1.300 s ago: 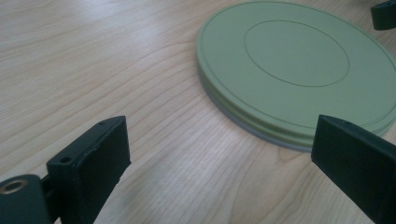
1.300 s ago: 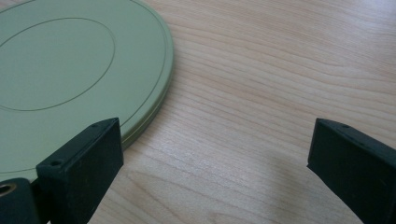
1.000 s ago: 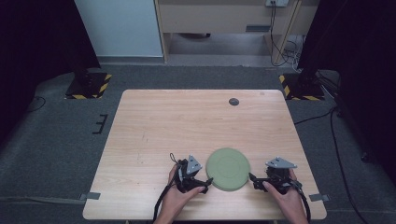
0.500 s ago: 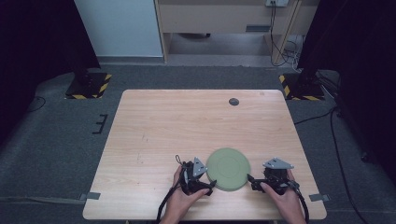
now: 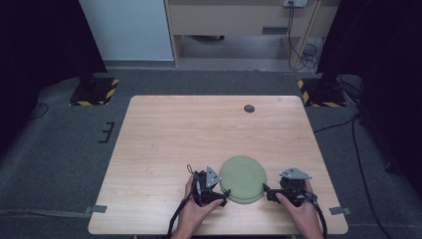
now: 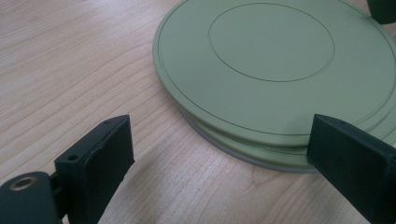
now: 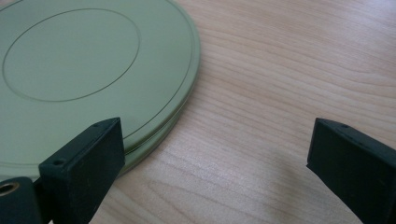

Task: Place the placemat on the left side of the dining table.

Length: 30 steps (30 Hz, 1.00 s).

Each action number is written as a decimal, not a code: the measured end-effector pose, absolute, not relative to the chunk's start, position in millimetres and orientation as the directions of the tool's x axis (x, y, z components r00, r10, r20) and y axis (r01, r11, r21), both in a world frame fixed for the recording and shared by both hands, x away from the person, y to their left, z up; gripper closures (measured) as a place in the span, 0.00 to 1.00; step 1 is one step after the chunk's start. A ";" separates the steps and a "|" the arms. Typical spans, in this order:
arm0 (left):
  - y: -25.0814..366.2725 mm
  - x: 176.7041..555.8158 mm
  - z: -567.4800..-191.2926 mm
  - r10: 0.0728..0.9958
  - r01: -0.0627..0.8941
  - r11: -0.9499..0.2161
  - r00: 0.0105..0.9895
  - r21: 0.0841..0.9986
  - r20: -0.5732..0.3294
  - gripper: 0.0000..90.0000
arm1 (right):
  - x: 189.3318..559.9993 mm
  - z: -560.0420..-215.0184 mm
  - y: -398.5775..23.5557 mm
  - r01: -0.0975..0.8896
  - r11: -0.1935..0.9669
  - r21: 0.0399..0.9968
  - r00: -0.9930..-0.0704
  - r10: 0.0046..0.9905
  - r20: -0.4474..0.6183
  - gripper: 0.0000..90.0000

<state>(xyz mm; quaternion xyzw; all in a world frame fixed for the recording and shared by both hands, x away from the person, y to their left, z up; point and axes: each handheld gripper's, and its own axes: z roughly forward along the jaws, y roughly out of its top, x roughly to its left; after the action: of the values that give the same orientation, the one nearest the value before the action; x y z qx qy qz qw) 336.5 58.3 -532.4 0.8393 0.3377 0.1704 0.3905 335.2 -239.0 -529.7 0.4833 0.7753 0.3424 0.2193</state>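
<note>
bare table (image 5: 199, 134) beyond, green disc (image 5: 243, 178) between tools

No readable writing anywhere.
The green plates (image 5: 243, 178), the wooden table (image 5: 174, 134) and both grippers carry no legible text, label, brand or number; the floor stands bear only yellow-black hazard stripes (image 5: 110, 91).

The green plates (image 6: 275, 60) looked like smooth, matt plastic with a faint sheen, fine rings grooved into the top one. The table (image 5: 189, 139) was pale wood with visible grain, satin-finished. The gripper pads (image 7: 88, 163) were matt black plastic, the floor (image 5: 59, 144) rough grey carpet.
</note>
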 end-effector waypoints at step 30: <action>56.7 354.4 -526.7 0.697 0.458 -0.507 0.716 0.730 0.035 0.06 | 339.7 -531.7 -234.7 0.598 0.284 0.749 -0.413 0.911 -0.016 0.04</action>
<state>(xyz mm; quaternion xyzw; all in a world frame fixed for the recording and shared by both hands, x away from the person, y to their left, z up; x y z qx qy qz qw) 354.4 56.7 -526.7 0.8523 0.3390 0.1649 0.3625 339.7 -234.7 -531.7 0.4913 0.7679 0.3416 0.2286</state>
